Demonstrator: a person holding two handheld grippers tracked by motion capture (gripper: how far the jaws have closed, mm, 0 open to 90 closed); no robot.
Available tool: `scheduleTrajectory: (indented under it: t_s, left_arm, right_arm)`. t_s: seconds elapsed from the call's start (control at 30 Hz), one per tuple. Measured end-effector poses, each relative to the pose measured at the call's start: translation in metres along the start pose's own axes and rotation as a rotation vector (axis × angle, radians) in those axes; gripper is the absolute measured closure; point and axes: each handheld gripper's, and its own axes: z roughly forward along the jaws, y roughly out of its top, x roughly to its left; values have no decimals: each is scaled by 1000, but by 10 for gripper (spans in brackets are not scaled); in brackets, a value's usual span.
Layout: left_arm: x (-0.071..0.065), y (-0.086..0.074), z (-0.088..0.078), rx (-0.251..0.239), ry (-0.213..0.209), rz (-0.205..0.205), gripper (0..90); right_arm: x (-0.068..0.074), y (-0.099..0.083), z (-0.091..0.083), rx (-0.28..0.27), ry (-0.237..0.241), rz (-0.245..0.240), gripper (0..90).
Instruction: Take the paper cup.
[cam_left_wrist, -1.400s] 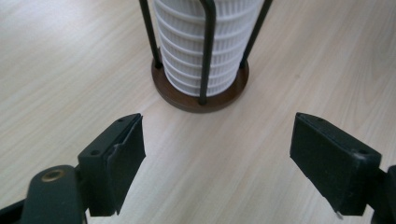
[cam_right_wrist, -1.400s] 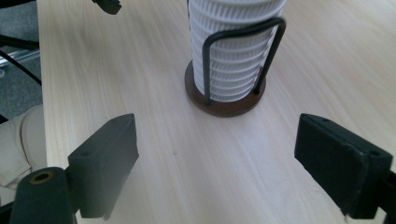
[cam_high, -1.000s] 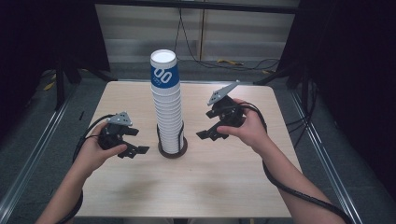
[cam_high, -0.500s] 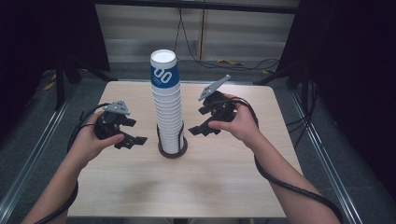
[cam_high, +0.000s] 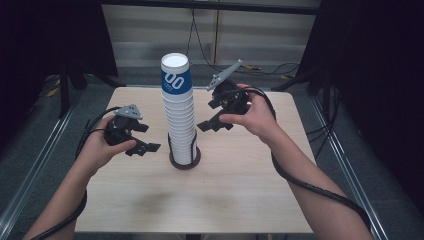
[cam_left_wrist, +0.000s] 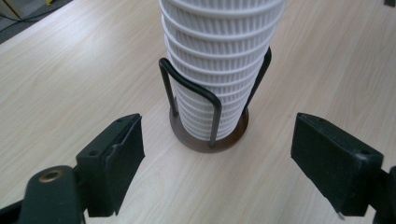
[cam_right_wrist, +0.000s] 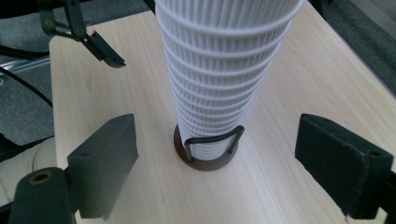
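Two grippers flanking cup stack (cam_high: 181, 112) mid-table (cam_high: 240, 200): left gripper (cam_high: 145, 148) & right gripper (cam_high: 210, 125) both hanging released, gripping nothing, w/ bare tabletop stretching toward near edge.

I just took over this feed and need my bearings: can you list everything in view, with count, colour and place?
cup stack: one tall stack, white ribbed cups with a blue-printed cup on top, centre of the table, standing in the holder
cup holder: one, dark round base with black wire uprights around the foot of the stack
table: one, light wood, under everything
cables: several, black, on the floor beyond the table's far edge
left gripper: one, black with a grey plate on top, left of the stack, low near the table, jaws open and apart from the cups
right gripper: one, black with a grey plate, right of the stack, held higher, jaws open, holding nothing
hands: two, one on each gripper, forearms entering from the bottom
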Motion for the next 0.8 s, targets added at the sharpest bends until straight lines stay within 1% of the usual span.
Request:
scheduleTrajectory:
  t_s: [0.03,0.07,0.1,0.13,0.17,0.2,0.23,0.27,0.3,0.33,0.37,0.4,0.43,0.47,0.5,0.53,0.6,0.63,0.67,0.73,0.8]
  left_arm:
    - [0,1,0,-3,1,-1,170]
    - [0,1,0,-9,2,-13,170]
    - [1,2,-1,2,5,-6,170]
    - [1,2,-1,2,5,-6,170]
    - [1,3,-1,1,4,-7,169]
    - [1,3,-1,1,4,-7,169]
    - [1,4,-1,3,-2,-7,169]
    - [1,4,-1,3,-2,-7,169]
    - [0,5,0,-2,0,-13,169]
    - [0,5,0,-2,0,-13,169]
    - [0,5,2,-5,-2,-10,169]
    - [0,5,2,-5,-2,-10,169]
    - [-1,5,3,-13,-2,-10,169]
    - [-2,5,3,-10,5,0,169]
    - [-1,6,2,-16,6,10,169]
    - [-1,6,2,-16,6,10,169]
    - [-1,6,2,-24,-1,1,169]
    - [-1,6,2,-26,1,6,169]
    - [-1,6,3,-26,4,3,169]
    - [-1,5,5,-19,-4,7,169]
    - [-1,3,8,-14,-9,3,169]
  right_arm:
    - [0,3,-2,-3,0,5,121]
    - [-1,5,-3,-1,-2,1,120]
    - [-2,11,-7,-2,-3,2,119]
    - [-2,11,-7,-2,-3,2,119]
    - [-3,17,-11,-9,-9,-1,119]
    - [-3,17,-11,-9,-9,-1,119]
    - [-3,24,-16,-17,-2,-2,117]
    - [-3,24,-16,-17,-2,-2,117]
    - [-3,31,-19,-13,-4,-10,116]
    - [-3,31,-19,-13,-4,-10,116]
    - [-4,37,-20,-15,-4,-16,116]
    - [-4,37,-20,-15,-4,-16,116]
    - [-4,43,-22,-21,-3,-14,116]
    - [-4,45,-22,-20,-2,-12,116]
    - [-4,47,-23,-32,-8,-14,116]
    - [-4,47,-23,-32,-8,-14,116]
    - [-5,52,-25,-50,5,0,116]
    - [-5,56,-25,-64,0,-3,116]
    - [-4,58,-25,-67,-2,-5,116]
    - [-4,61,-24,-68,-6,-6,116]
    - [-4,68,-24,-76,-1,-4,115]
